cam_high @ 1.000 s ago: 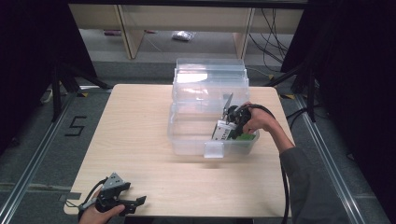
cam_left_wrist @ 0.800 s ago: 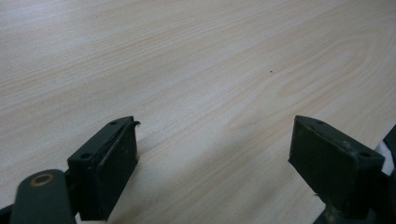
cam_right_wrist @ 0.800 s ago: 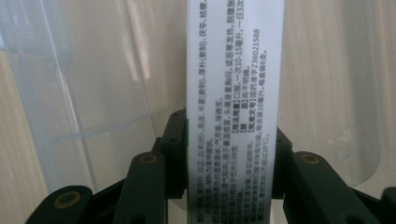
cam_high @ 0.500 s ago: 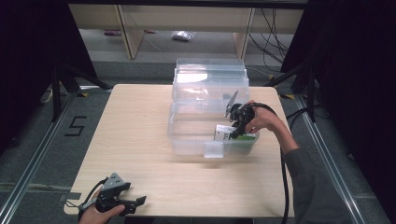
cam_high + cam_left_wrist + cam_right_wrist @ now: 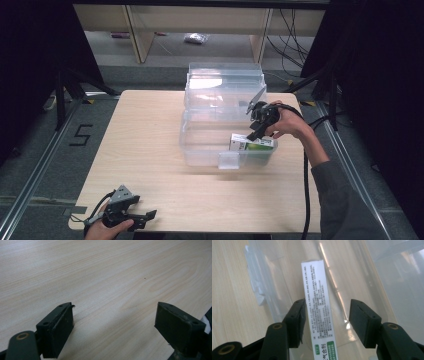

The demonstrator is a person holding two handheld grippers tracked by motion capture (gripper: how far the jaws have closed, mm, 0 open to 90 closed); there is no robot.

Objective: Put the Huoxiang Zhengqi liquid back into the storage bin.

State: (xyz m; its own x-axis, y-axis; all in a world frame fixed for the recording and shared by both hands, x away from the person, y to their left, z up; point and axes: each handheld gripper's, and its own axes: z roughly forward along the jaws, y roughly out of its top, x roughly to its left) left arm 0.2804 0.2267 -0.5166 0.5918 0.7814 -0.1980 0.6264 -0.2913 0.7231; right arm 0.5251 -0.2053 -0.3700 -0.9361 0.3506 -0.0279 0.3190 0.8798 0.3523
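A white and green carton [image 5: 252, 143] lies on its side in the near right part of a clear plastic bin [image 5: 200, 150]. My right gripper [image 5: 254, 133] hovers just above the carton, held by a hand from the right. In the right gripper view its jaws straddle the carton [image 5: 317, 290]: the right gripper [image 5: 328, 303] is open, its left jaw is against the carton's edge and the right jaw stands clear of it. My left gripper [image 5: 144, 218] rests at the table's near left corner, open and with nothing in it [image 5: 115, 322].
The bin's clear lid [image 5: 223, 82] stands open at the back, toward the table's far edge. A small clear latch tab [image 5: 228, 160] sticks out from the bin's front wall. Light wood table [image 5: 140, 150] stretches bare to the left of the bin. Cables trail off at the right.
The right gripper held the carton tilted up over the bin; now the carton lies flat inside, the jaws have opened and the gripper has drawn back a little. The left gripper stayed put.
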